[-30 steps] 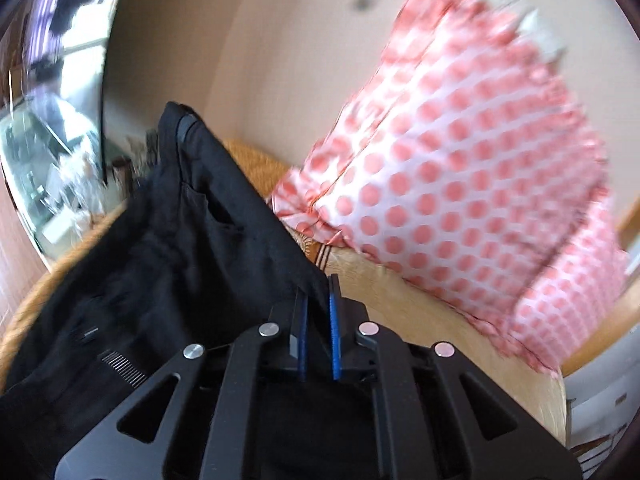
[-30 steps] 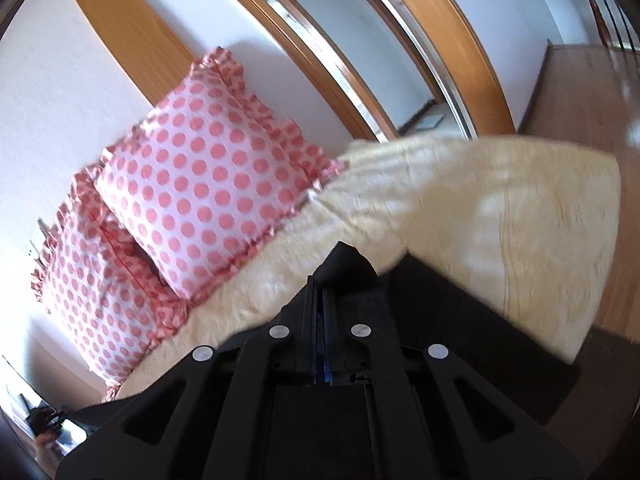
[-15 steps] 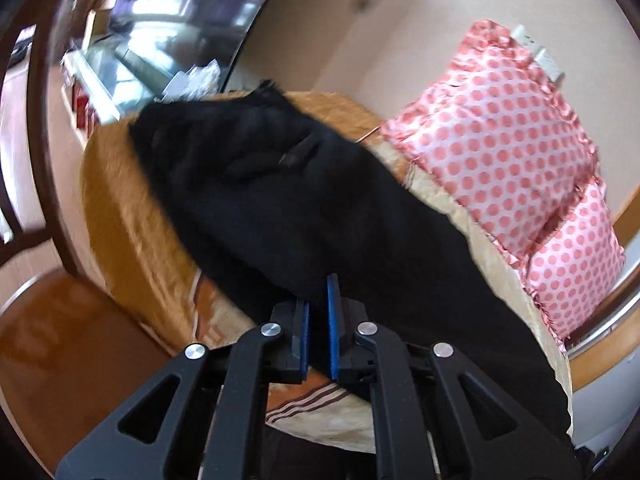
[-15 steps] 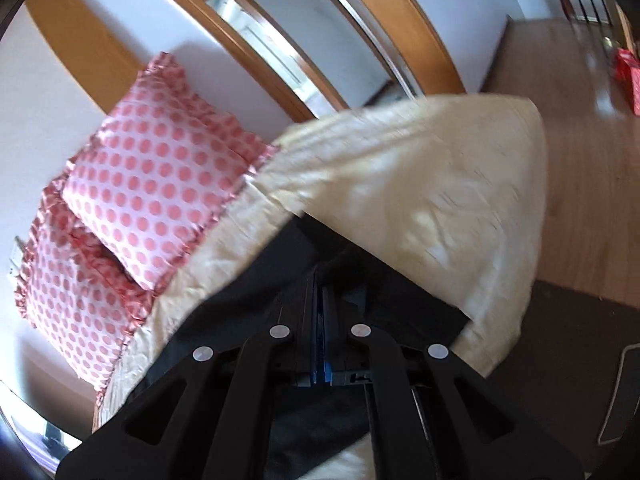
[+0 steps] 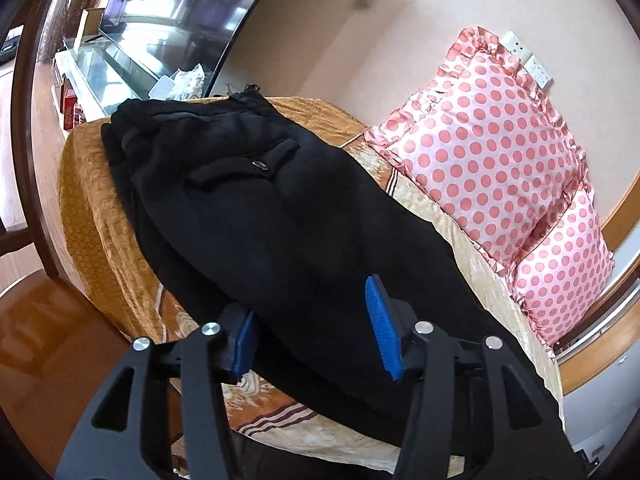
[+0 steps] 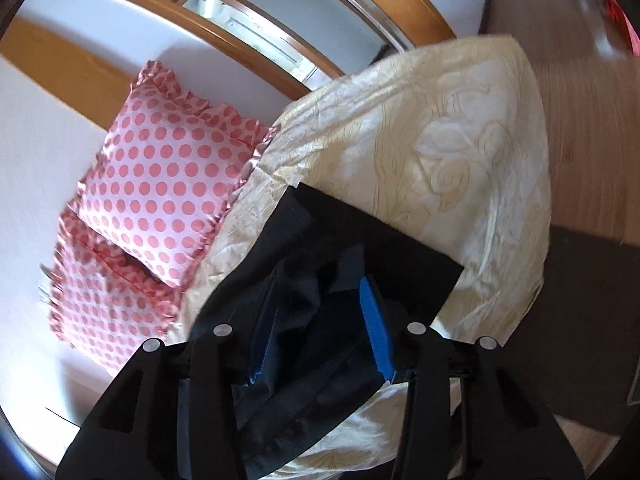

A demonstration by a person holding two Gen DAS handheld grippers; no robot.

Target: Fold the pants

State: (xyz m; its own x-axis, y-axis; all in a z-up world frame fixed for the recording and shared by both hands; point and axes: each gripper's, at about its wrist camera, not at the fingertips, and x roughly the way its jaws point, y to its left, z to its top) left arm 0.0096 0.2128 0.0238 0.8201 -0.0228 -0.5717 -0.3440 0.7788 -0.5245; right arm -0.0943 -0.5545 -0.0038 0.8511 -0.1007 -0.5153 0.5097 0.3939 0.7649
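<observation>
Black pants (image 5: 256, 216) lie stretched along the bed, waistband and back pocket at the far left end in the left wrist view. My left gripper (image 5: 312, 332) is open, its blue pads (image 5: 382, 328) apart over the near edge of the pants. In the right wrist view the leg ends of the pants (image 6: 360, 240) lie flat on the cream bedspread (image 6: 460, 140). My right gripper (image 6: 320, 332) is open above the leg cloth, with nothing held.
Two pink polka-dot pillows (image 5: 492, 148) lean on the wall at the bed's head; they also show in the right wrist view (image 6: 168, 184). A dark-framed mirror (image 5: 132, 20) and a low cabinet stand beyond the far end. Wooden floor (image 6: 592, 112) lies beside the bed.
Both grippers were shut on the pants and lowered them onto the bed. Now both have opened and let go, and the pants lie flat.
</observation>
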